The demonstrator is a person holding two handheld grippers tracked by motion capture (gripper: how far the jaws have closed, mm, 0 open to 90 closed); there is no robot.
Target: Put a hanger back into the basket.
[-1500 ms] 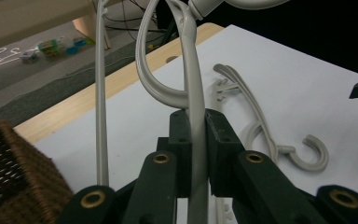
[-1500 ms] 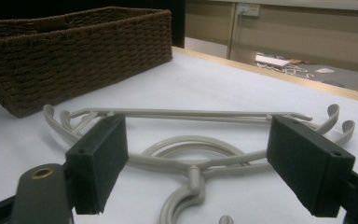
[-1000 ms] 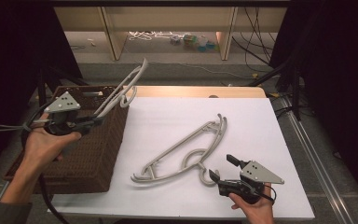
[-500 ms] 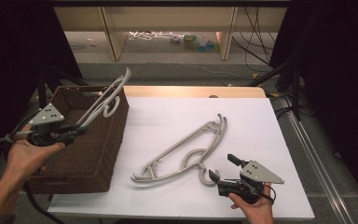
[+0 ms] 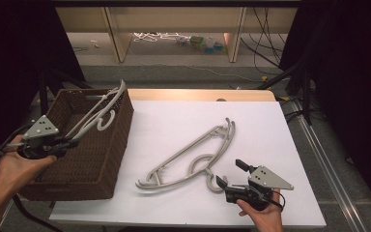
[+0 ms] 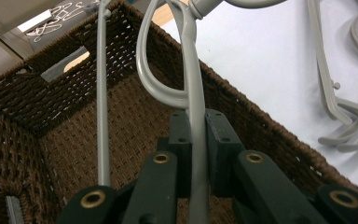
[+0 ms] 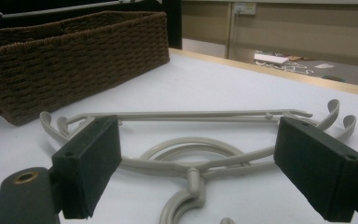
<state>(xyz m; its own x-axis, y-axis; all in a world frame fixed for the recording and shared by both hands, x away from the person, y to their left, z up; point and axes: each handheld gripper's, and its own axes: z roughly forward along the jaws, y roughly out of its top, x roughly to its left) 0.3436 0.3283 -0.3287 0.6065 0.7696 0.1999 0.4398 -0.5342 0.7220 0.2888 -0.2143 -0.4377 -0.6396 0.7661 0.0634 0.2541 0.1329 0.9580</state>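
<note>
Left jaws: your left gripper (image 5: 63, 145) is clamped on a grey hanger (image 5: 99, 112), the bar pinched between the pads (image 6: 219, 140).
Held hanger: it slants up toward 1 o'clock over the wicker basket (image 5: 108, 159), its hook above the basket's rim.
Right jaws: your right gripper (image 5: 231, 174) stands wide apart, gripping nothing.
Loose hangers (image 5: 193, 153): stacked on the white desk (image 5: 174, 121), just at 11 o'clock of your right gripper.
Basket: at the desk's 9 o'clock edge.
</note>
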